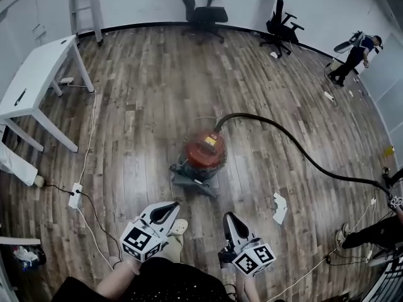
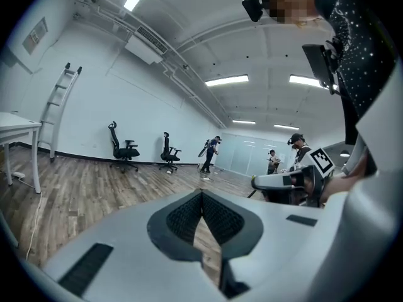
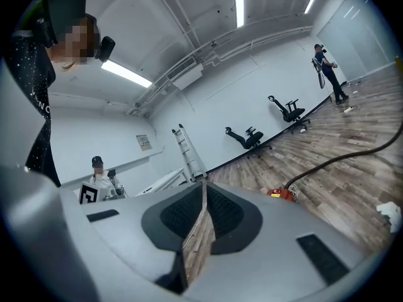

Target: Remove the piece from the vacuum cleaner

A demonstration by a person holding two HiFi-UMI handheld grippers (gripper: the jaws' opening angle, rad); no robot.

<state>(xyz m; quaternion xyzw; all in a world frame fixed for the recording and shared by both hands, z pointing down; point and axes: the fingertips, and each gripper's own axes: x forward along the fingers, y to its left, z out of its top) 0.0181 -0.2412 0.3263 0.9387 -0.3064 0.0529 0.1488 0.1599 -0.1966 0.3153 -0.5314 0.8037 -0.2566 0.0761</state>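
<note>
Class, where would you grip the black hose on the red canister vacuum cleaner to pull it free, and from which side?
Probably the end of the black hose at the red canister vacuum cleaner, from above: there it arches upward, unobstructed.

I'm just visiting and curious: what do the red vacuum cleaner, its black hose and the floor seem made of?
Vacuum cleaner: likely moulded plastic, red, slightly glossy on its rounded top.
Hose: probably flexible rubber or plastic, matt black, lying in a loose curve.
Floor: wood or wood-look planks; grain and seams show.
</note>
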